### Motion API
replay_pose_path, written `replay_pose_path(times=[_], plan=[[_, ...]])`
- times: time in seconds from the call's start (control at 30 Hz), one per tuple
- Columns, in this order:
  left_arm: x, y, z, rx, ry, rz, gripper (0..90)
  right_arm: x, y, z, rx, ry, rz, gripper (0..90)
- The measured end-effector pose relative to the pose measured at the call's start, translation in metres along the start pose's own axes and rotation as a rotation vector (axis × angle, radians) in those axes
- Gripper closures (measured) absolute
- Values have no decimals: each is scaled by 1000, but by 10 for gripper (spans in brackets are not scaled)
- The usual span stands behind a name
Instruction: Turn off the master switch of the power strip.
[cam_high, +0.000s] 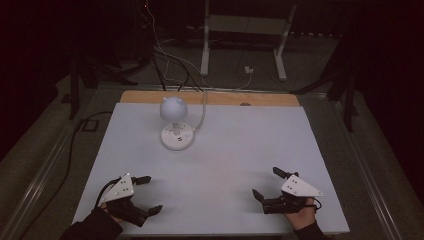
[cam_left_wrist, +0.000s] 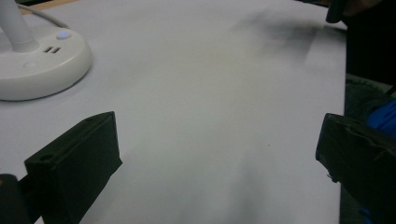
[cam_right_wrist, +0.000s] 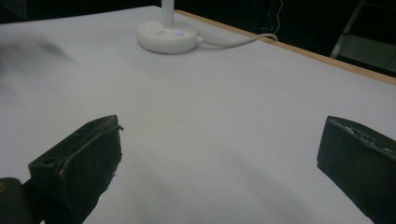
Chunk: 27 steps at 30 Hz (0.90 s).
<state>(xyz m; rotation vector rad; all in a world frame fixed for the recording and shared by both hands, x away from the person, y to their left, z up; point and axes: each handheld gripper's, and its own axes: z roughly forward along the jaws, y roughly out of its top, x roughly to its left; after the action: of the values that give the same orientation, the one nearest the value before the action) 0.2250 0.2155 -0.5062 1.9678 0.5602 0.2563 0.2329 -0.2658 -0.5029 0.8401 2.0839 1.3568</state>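
A white desk lamp with a round head and a round base stands on the white table top, at the far left of centre. Its base has a small lit button and two ports. My left gripper rests open near the table's front left edge, jaws spread wide over bare table. My right gripper rests open near the front right edge, also with nothing between its jaws. Both are far from the lamp.
The lamp's white cable runs off the far edge of the table. A wooden strip borders that far edge. Beyond it are dark floor, loose cables and a white metal stand.
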Motion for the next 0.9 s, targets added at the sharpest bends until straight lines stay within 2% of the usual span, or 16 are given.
replay_pose_path(times=[0.2,0.3,0.4,0.63,0.7,0.9], plan=[[0,0,0,-2,2,0,4,0,-1,3,27,-12,-14,1],[0,0,0,1,1,9,3,-3,-1,3,42,-13,3,2],[-1,0,-1,12,8,37,4,-5,0,1,30,-25,16,1],[2,0,-5,3,23,20,4,-2,3,-3,-7,-27,5,2],[1,1,-6,2,42,31,4,-2,3,-3,-4,-24,5,1],[2,2,-6,3,30,20,4,-1,3,-4,-4,-26,13,2]])
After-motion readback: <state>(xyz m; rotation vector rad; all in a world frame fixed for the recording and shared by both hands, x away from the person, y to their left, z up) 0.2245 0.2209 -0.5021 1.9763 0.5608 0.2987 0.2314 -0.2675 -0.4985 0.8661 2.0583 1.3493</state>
